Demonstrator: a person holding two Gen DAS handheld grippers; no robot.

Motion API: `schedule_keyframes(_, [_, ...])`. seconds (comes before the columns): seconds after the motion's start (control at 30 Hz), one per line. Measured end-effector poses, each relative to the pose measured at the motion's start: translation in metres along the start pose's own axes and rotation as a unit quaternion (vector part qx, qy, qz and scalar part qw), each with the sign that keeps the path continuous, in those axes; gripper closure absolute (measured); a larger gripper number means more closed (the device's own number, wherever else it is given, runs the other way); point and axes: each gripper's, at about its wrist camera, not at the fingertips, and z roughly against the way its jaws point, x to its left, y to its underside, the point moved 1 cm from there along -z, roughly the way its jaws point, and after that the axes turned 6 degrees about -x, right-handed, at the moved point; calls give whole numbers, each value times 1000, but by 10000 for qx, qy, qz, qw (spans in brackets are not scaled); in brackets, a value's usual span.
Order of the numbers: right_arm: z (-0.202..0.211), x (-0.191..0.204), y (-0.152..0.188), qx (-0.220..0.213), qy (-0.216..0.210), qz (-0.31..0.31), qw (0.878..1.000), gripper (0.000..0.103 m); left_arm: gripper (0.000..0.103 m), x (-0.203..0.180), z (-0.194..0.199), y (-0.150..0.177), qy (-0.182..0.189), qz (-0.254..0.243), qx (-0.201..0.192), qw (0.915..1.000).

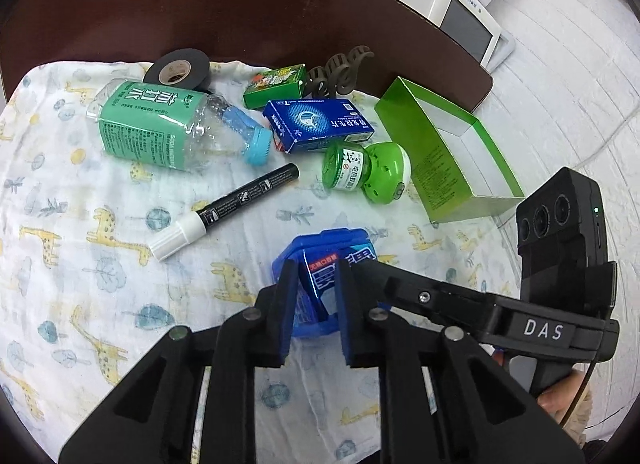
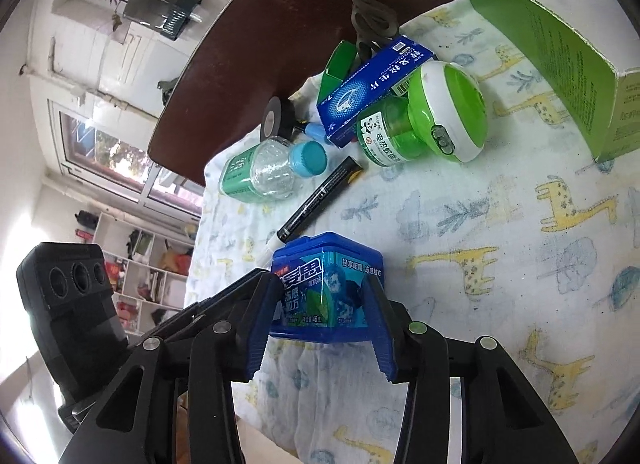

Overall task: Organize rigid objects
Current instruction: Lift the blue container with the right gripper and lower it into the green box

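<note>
Blue box (image 2: 326,260) sits on the giraffe-print cloth (image 2: 500,224), close to its near edge and well apart from the open green carton (image 1: 436,160) at the far right corner. The right gripper (image 2: 324,284) clamps its two sides. The left gripper (image 1: 317,268), nearly closed, pinches its end.

The blue tub (image 1: 316,288) is half hidden behind the left tongs (image 1: 316,304) in the left view; its label reads only in part. In the right view the right tongs (image 2: 320,312) cover both its sides. The marker (image 2: 320,196) has its white cap tucked behind the tub there. The green box (image 2: 560,36) is cut off by the top edge. The hair clip (image 2: 368,16) is partly behind the blue carton (image 2: 372,84). Shelf items past the desk edge are too small to tell.
</note>
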Motion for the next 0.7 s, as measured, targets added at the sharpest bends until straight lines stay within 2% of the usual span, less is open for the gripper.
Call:
schedule_keyframes(0.17, [1,1,1,8,10,62,10000,56,87,0,-1,-1,-32,20,61,10000])
schedule_keyframes(0.23, [0,2,1,15,18,101,9999,56,83,3,-1,-2,-46,147,136,9998])
schedule_keyframes(0.3, [0,1,2,39,-33,59,10000,56,71,8,0,-1,-72,314,265,9991])
schedule_keyframes(0.37, [0,-2,3,81,-60,-14,9999,56,65,11,0,1,-106,365,313,9988])
schedule_keyframes(0.43, [1,-5,3,79,-30,-19,10000,56,65,11,0,2,-73,376,276,9989])
schedule_keyframes(0.53, [1,-3,2,9,1,39,10000,58,76,8,-2,0,50,357,233,9991])
schedule_keyframes(0.57, [2,-1,2,-21,-3,87,10000,64,84,7,-2,-1,164,383,240,9988])
schedule_keyframes(0.7, [4,0,-1,-48,55,140,9999,66,85,-1,-1,-3,30,327,175,9993])
